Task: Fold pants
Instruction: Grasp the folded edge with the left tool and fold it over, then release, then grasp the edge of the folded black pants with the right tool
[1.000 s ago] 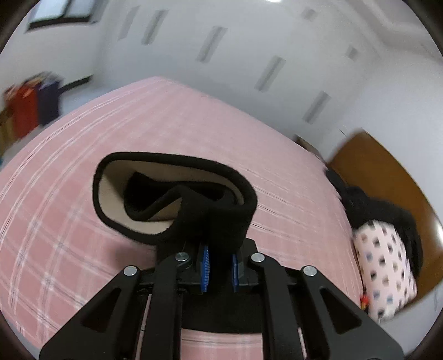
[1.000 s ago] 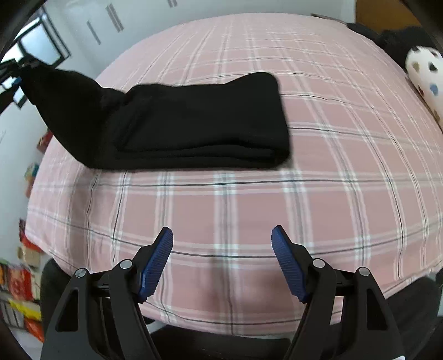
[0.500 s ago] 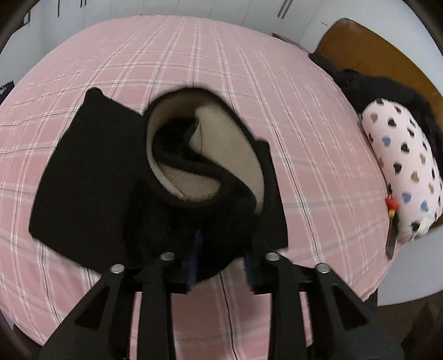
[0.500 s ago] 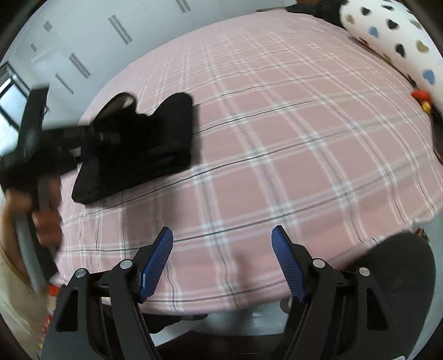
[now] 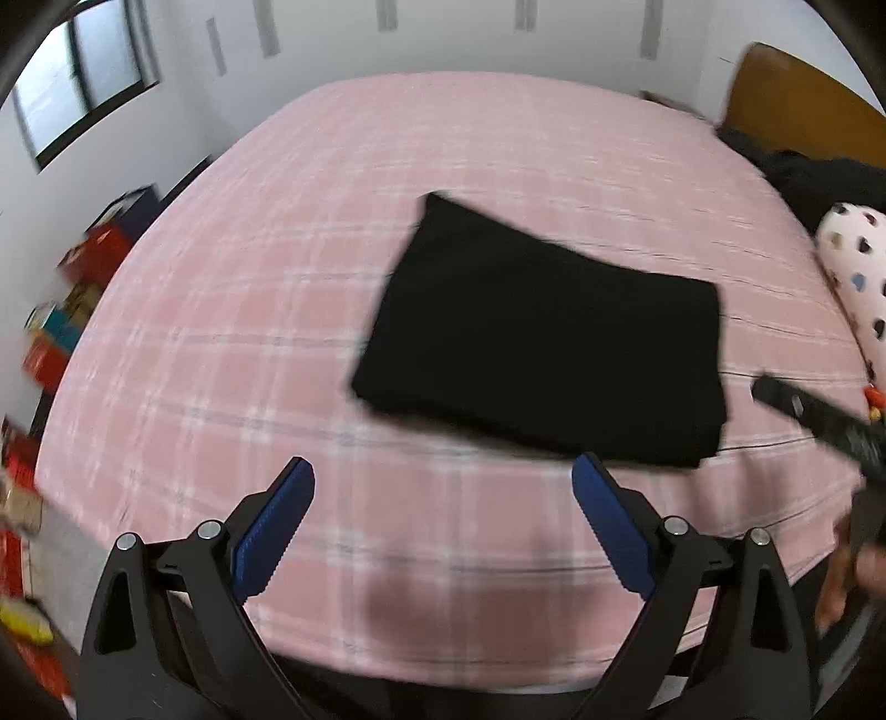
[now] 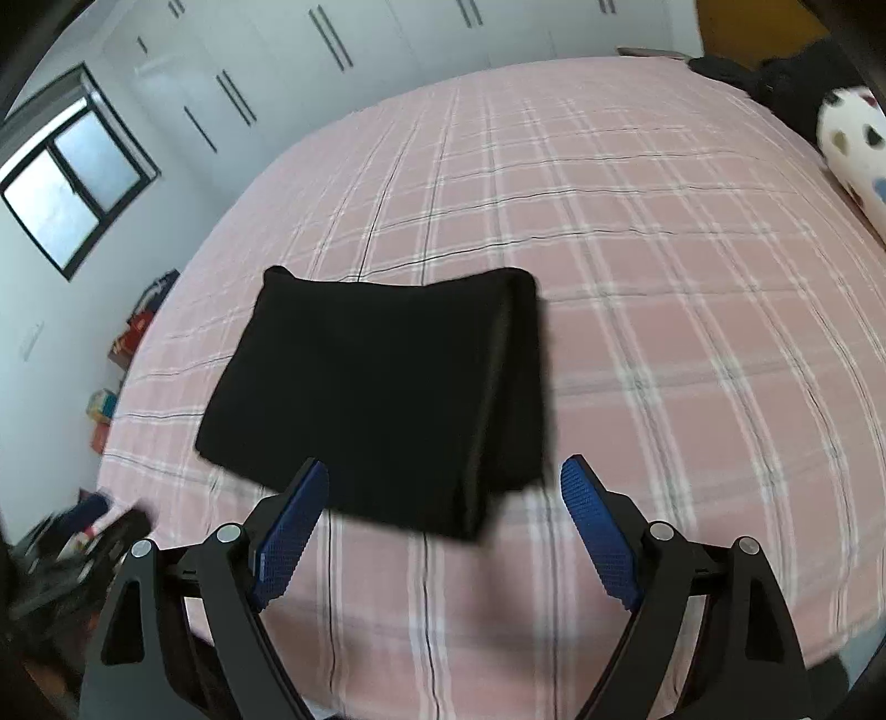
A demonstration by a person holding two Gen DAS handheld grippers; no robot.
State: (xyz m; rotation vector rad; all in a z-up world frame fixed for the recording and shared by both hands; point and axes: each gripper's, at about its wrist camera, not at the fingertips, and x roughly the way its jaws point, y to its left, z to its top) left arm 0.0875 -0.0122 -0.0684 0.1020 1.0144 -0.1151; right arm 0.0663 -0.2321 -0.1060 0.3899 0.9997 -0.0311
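Observation:
Black pants (image 5: 542, 343) lie folded into a flat rectangle on the pink plaid bed (image 5: 249, 310). In the left wrist view my left gripper (image 5: 443, 476) hangs just short of the bundle's near edge, jaws opening wide, nothing between the blue pads. In the right wrist view the same pants (image 6: 382, 399) sit close ahead of my right gripper (image 6: 443, 482). Its jaws are opening too, with the near edge of the bundle showing between the fingertips but no pad pressing on it. The other gripper's black finger (image 5: 819, 421) and a hand (image 5: 853, 576) enter the left wrist view at the right edge.
A white pillow with dark hearts (image 5: 858, 277) and a dark garment (image 5: 814, 177) lie at the bed's right by the wooden headboard (image 5: 797, 111). Coloured boxes (image 5: 61, 327) are stacked on the floor at left. White wardrobe doors (image 6: 343, 50) and a window (image 6: 72, 171) stand behind.
My left gripper let go of the pants' waistband, opened wide and drew back; the pants now lie flat and folded. My right gripper swung back toward the bundle and opened a little more.

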